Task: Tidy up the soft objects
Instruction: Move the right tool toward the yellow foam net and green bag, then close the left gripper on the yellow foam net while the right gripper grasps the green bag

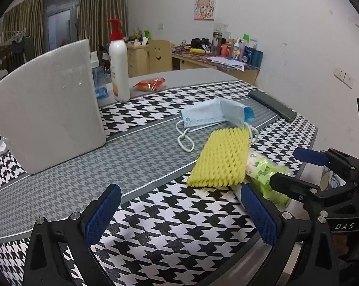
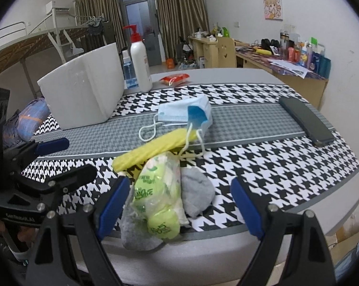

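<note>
- Left gripper (image 1: 179, 213): jaws wide apart, holding nothing.
- Right gripper (image 2: 179, 207): jaws wide, straddling green tissue pack (image 2: 155, 195) and grey sock (image 2: 196, 194).
- Yellow foam net (image 1: 221, 158) at 12 o'clock; blue mask (image 1: 210, 114) beyond.

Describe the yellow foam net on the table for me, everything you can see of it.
The yellow foam net is a flattened sleeve of soft, woven-looking foam mesh, like fruit packing, roughly rectangular. It is not held. Its near end sits on the checked table mat, and from the right wrist view it looks tilted, propped on the green plastic bag beside it. Its far end reaches the blue face mask, whose ear loop hangs across it. Both tongs are open and apart from it.
</note>
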Available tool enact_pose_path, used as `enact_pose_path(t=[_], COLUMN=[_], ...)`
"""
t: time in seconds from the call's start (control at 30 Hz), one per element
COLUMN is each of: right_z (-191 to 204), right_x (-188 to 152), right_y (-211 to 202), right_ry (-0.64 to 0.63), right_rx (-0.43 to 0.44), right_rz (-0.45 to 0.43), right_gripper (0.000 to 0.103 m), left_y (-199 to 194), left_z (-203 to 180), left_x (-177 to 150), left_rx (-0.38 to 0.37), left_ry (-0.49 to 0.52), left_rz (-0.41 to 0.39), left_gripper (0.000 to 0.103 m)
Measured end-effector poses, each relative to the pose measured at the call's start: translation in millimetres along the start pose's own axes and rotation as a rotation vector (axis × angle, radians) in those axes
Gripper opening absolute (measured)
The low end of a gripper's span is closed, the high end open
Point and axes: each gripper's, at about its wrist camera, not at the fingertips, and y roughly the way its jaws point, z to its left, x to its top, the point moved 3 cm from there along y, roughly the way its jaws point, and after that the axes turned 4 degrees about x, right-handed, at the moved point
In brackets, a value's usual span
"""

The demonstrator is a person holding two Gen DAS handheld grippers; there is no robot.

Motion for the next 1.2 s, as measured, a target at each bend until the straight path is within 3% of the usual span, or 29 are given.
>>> enact_pose_path(t=[0.17, 0.53, 0.63, 0.87, 1.07, 1.2], right_z=[2, 2, -1, -7, -7, -9], right_x=[-4, -14, -17, -19, -19, -19], right_y=[7, 11, 9, 9, 10, 10], right_ry=[-0.013, -0.028, -0.023, 0.0, 0.007, 0.01], right_rx=[0.021, 0.127, 0.135, 0.165, 0.179, 0.19], right_rz=[0.02, 0.059, 0.06, 0.058, 0.061, 0.066], right_gripper=[0.082, 0.042, 0.036, 0.034, 0.034, 0.034], left_y=[6, 10, 13, 29, 35, 42], left_z=[0, -32, -40, -43, -55, -58], left_x=[-2, 2, 4, 5, 8, 10], left_rx=[0.001, -0.025, -0.017, 0.038, 0.03, 0.052], left_ry=[-0.005, 0.108, 0.146, 0.196, 0.256, 0.274], left_rz=[0.028, 0.036, 0.033, 0.066, 0.066, 0.084], left_gripper=[0.101, 0.101, 0.101, 0.078, 0.063, 0.045])
